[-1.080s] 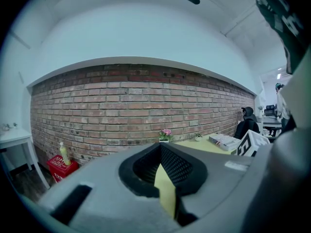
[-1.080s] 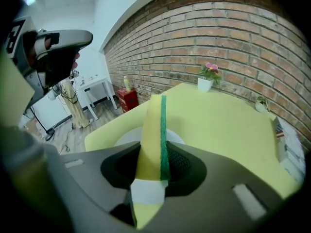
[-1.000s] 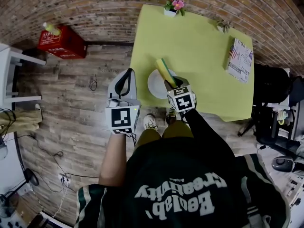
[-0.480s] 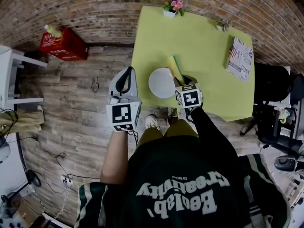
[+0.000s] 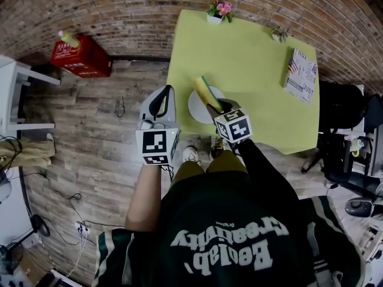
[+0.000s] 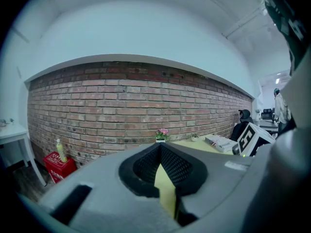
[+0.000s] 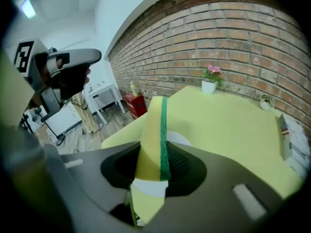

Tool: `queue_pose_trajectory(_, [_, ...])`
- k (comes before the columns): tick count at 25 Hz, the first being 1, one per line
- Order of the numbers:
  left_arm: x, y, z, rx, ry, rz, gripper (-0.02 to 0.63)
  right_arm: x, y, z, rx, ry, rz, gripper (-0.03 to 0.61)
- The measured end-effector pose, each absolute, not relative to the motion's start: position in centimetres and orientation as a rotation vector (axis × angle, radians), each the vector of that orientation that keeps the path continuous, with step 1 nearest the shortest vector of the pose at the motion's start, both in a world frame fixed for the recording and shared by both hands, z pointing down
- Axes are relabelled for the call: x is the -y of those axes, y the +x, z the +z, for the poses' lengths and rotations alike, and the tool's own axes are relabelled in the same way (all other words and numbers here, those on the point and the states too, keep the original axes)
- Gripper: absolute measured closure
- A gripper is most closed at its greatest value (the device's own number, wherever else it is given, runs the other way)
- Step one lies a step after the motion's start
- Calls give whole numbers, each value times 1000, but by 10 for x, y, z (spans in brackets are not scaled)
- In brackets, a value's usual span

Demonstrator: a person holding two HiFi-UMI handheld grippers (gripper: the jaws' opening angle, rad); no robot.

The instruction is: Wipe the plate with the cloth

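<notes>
The right gripper (image 5: 220, 107) clamps the cloth (image 5: 204, 92), whose free end slants over the plate (image 5: 196, 108) on the table (image 5: 257, 64). The left gripper (image 5: 163, 94) hangs beside the table over the wood floor (image 5: 90, 118), jaws together and empty. A flowerpot (image 5: 218, 9) and a book (image 5: 301, 75) sit near the brick wall (image 5: 119, 5).

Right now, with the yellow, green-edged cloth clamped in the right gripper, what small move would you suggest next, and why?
I would probably lower the right gripper a little, pressing the yellow, green-edged cloth onto the round white plate: the cloth slants over the plate, and firm contact is not evident.
</notes>
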State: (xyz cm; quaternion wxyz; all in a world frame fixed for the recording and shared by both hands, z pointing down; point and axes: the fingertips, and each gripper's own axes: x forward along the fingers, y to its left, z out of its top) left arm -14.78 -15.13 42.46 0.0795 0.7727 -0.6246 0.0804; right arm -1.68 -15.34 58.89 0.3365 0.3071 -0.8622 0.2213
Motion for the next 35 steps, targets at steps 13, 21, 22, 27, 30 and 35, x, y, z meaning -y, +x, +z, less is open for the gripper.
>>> queue_pose_trajectory(13, [131, -150, 423, 1853, 2338, 238, 609, 99, -46, 612, 2193, 660, 679, 445])
queue_pose_trajectory(21, [123, -142, 419, 1833, 2367, 242, 609, 113, -12, 616, 2120, 819, 711, 445])
queue_pose_trajectory(22, [123, -141, 420, 1830, 2370, 245, 609, 116, -4, 616, 2101, 849, 714, 445])
queue_pose_trajectory(27, [120, -139, 418, 1840, 2373, 244, 609, 127, 27, 616, 2025, 952, 716, 445])
queue_pose_trajectory(30, [121, -139, 413, 1850, 2373, 245, 609, 131, 42, 615, 1993, 985, 691, 445])
queue_pose_trajectory(35, [123, -142, 412, 1853, 2371, 254, 609, 139, 67, 614, 1933, 1073, 685, 445])
